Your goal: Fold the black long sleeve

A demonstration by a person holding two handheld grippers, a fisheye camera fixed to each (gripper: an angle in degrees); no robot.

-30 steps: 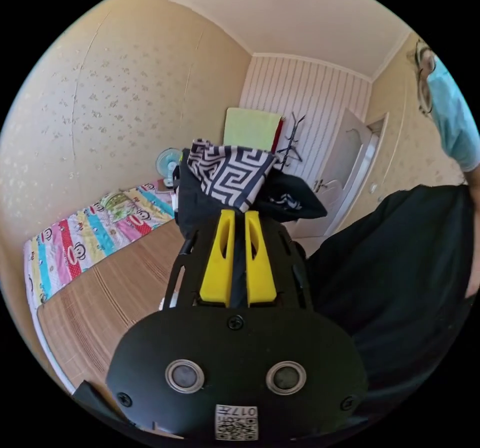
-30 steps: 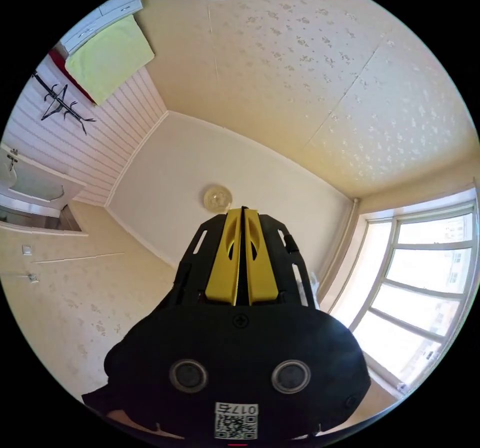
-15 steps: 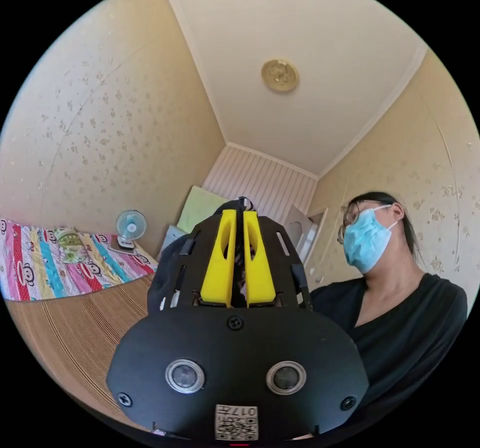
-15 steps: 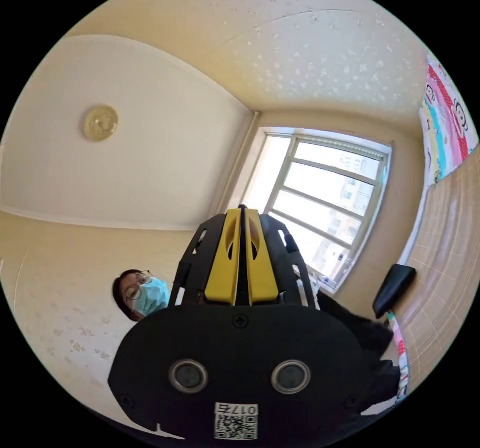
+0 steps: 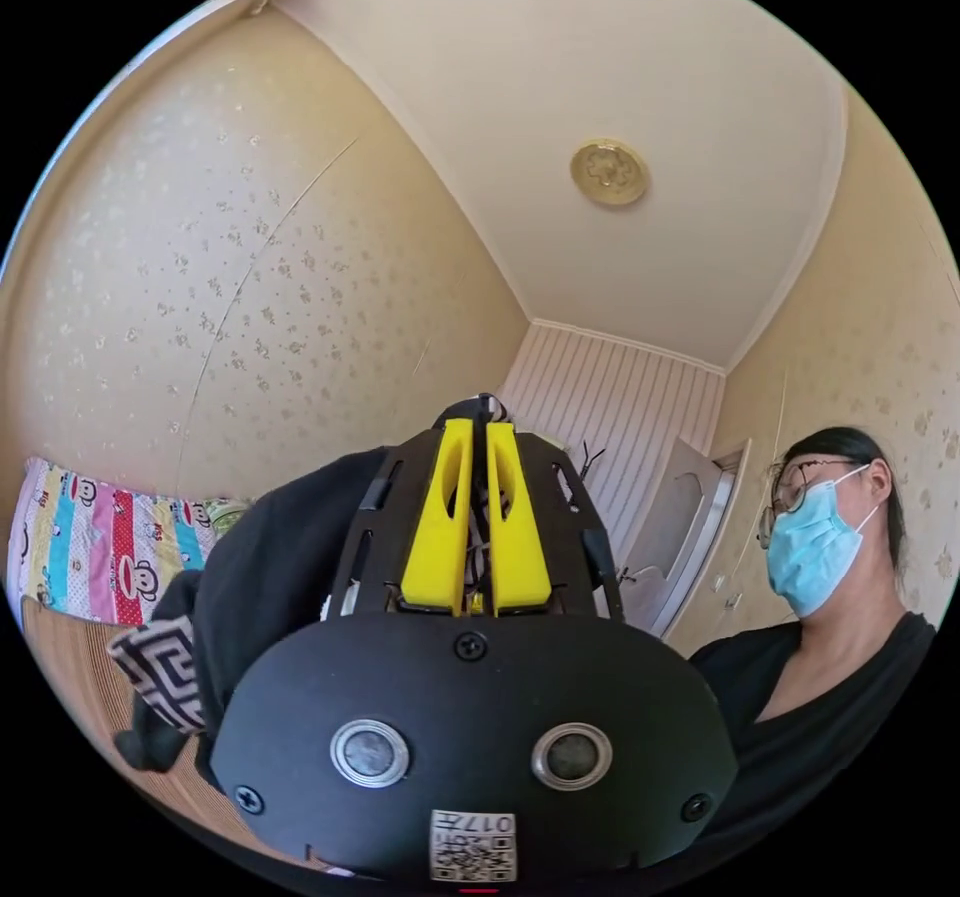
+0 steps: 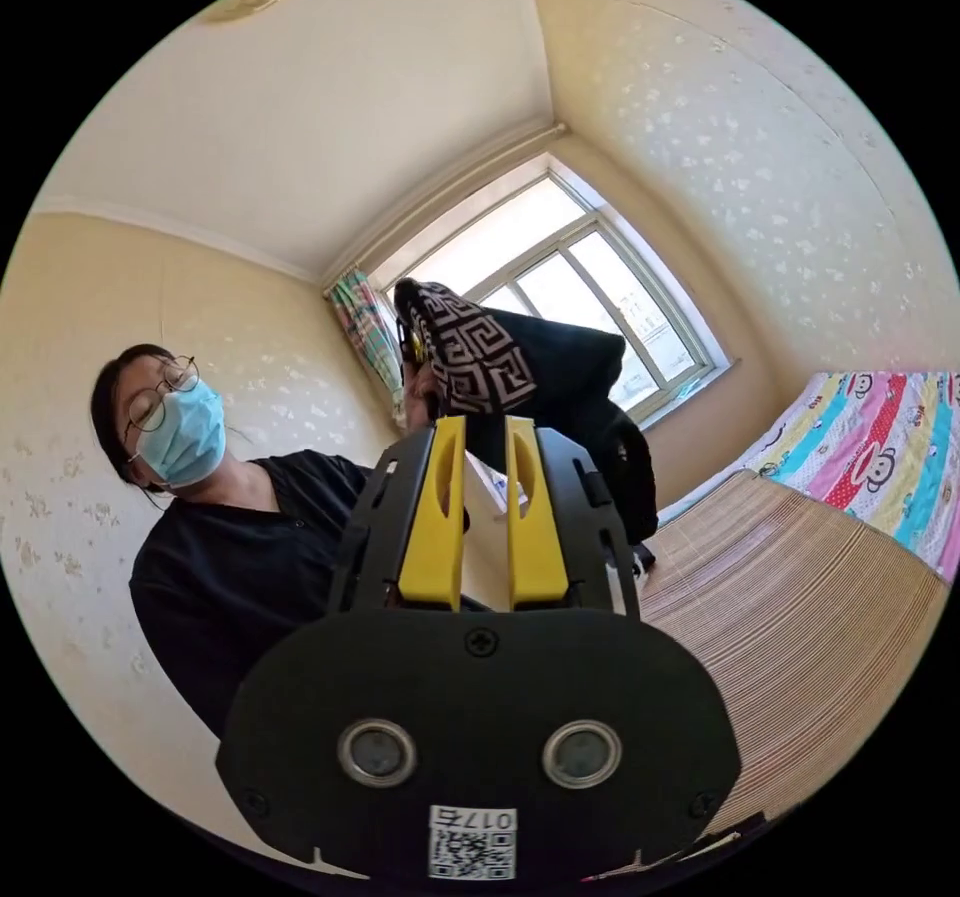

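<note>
The black long sleeve (image 5: 265, 557) hangs to the left of my left gripper (image 5: 478, 429), its black-and-white patterned part (image 5: 160, 672) lowest. The left gripper's yellow jaws are shut on a fold of the black cloth, which pokes out past the tips. In the right gripper view the same garment (image 6: 570, 377) is held up in front of the window, with the patterned part (image 6: 470, 357) facing me. My right gripper (image 6: 485, 424) stands just below it, jaws open with a narrow gap and no cloth between them.
A person in a black top (image 6: 230, 557) stands close at the left of the right gripper view. A bed with a woven mat (image 6: 800, 607) and a colourful cartoon sheet (image 6: 880, 447) lies at the right. A door (image 5: 685, 537) stands beyond the left gripper.
The right gripper's jaws have parted; they were shut before. Both cameras have swung round. The garment now hangs down beside the left gripper instead of bunching above its tips.
</note>
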